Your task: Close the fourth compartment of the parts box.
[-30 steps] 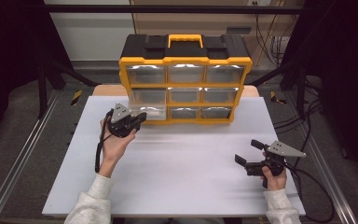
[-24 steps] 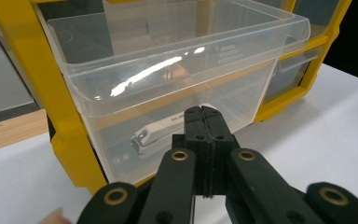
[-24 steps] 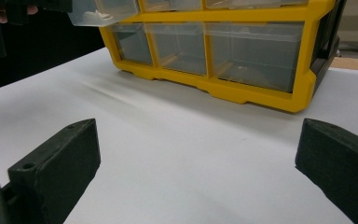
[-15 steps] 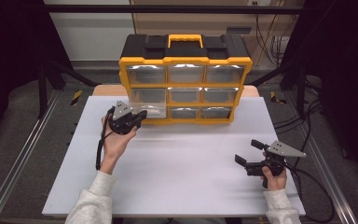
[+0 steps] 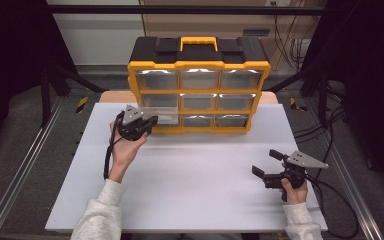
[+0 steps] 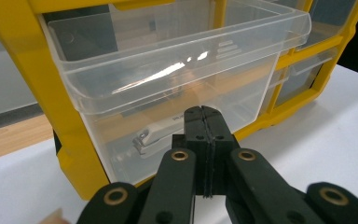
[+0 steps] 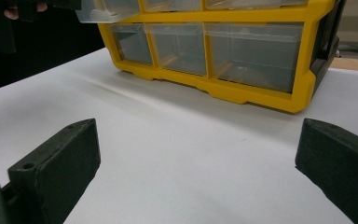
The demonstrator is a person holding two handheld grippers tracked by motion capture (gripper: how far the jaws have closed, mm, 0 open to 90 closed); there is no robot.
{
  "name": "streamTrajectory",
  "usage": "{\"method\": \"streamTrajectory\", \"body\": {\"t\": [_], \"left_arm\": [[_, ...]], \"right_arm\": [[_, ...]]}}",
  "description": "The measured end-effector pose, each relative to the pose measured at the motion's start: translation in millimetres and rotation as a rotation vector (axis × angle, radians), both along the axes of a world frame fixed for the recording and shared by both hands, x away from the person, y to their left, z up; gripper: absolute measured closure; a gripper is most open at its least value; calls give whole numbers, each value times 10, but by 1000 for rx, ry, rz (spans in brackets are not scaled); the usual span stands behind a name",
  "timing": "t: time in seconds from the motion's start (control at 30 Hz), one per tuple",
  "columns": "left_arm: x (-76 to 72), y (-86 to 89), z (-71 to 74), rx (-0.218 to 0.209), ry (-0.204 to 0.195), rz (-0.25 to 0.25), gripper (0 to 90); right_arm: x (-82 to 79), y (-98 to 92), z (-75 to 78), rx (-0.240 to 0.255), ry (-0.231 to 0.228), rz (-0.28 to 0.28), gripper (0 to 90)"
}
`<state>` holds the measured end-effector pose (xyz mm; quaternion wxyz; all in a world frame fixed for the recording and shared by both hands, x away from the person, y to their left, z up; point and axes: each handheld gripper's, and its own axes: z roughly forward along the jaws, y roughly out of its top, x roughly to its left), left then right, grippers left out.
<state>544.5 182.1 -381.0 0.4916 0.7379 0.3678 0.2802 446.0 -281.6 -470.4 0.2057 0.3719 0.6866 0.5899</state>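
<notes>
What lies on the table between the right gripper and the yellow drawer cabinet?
Nothing: in the right gripper view, only bare white table stretches from the right gripper to the cabinet.

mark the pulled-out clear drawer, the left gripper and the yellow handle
clear drawer (image 6: 168, 60), left gripper view, front wall below its rim.
left gripper (image 5: 150, 121), high view, at its closed fingertips.
yellow handle (image 5: 198, 41), high view, top bar.

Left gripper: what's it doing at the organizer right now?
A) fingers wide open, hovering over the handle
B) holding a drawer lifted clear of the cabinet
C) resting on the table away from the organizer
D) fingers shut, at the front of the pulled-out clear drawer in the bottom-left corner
D: the left gripper has its fingers pressed together at the front wall of the pulled-out clear drawer, which sticks out of the organizer at its lower left.
</notes>
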Motion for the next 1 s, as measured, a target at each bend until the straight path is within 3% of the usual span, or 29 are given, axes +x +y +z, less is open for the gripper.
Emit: {"method": "streamTrajectory", "body": {"t": [1.0], "left_arm": [[162,-21,26,20,6,17,893]], "right_arm": [[-4,0,4,4,2,-2,3]]}}
